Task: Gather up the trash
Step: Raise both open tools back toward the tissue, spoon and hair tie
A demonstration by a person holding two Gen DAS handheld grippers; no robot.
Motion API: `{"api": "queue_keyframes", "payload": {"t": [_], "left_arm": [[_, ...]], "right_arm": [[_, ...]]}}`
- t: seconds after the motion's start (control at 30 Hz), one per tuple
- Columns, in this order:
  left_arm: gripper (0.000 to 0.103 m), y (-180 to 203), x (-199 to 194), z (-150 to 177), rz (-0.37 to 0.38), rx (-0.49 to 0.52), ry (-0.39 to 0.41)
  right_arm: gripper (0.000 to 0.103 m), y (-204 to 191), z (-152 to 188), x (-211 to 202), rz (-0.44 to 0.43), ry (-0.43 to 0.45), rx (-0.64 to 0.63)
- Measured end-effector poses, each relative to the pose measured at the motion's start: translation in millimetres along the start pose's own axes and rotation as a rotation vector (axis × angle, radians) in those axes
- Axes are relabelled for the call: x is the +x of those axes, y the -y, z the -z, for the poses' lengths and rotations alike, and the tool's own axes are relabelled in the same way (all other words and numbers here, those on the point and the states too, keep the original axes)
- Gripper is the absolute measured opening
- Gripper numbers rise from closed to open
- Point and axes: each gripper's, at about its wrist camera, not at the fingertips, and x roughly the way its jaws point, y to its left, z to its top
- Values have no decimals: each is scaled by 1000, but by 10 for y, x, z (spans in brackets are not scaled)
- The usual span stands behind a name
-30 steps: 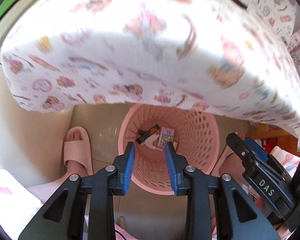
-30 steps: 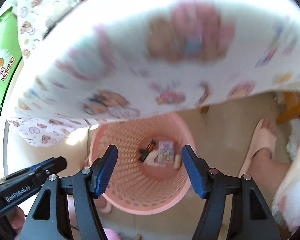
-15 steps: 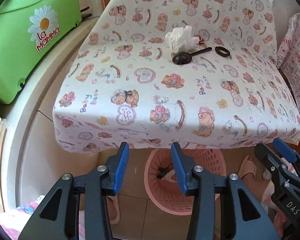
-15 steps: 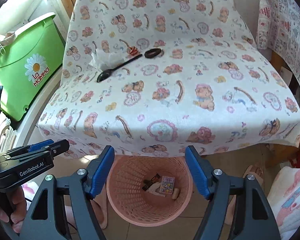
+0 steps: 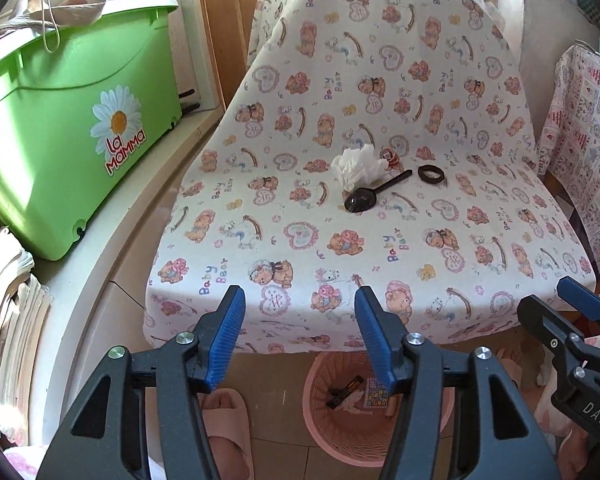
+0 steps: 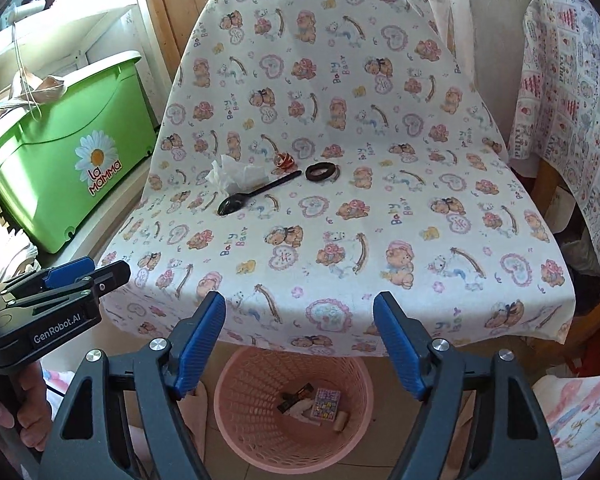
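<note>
Landmark: the chair (image 5: 380, 128), draped in a teddy-bear print cloth

Left of chair: green tub (image 5: 72, 132) with a daisy "La Mamma" sticker, sits on a pale ledge. Below it, a stack of folded paper or cloth (image 5: 8, 300) – can't tell which

On the chair seat, left to right: crumpled white tissue (image 5: 356, 166), black plastic spoon (image 5: 374, 194) with its bowl toward the front edge and its handle next to the tissue, small orange-red scrap (image 6: 284, 161) just behind the spoon handle, dark ring (image 5: 431, 173) just right of the handle tip

Under the chair's front edge: pink perforated basket (image 6: 260, 440) on the floor, already holding a few wrappers and a small printed card

Left gripper (image 5: 300, 330): over the chair's front edge, jaws opening, about half spread, nothing between the pads

Right gripper (image 6: 300, 336): same spot, right of the left one, jaws opening, wide, empty

Right of chair: another print cloth (image 6: 572, 92) hanging
</note>
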Motion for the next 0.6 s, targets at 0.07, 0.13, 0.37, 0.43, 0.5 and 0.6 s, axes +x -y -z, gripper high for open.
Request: {"api": "queue_keyframes", "payload": {"t": [0.07, 0.13, 0.37, 0.43, 0.5, 0.6], "left_arm": [[72, -3, -56, -16, -11, 1, 32], [80, 6, -104, -54, -25, 11, 56], [93, -7, -241, -272, -23, 27, 114], [93, 20, -260, -383, -13, 57, 122], [94, 51, -294, -516, -17, 89, 147], [98, 40, -347, -722, -37, 105, 206]], "right_arm": [[80, -15, -19, -38, 10, 18, -19], [83, -31, -62, -86, 16, 40, -37], [85, 21, -288, -270, 24, 116, -51], [85, 41, -412, -312, 20, 140, -78], [85, 66, -589, -329, 9, 146, -96], [86, 130, -871, -335, -38, 138, -90]]}}
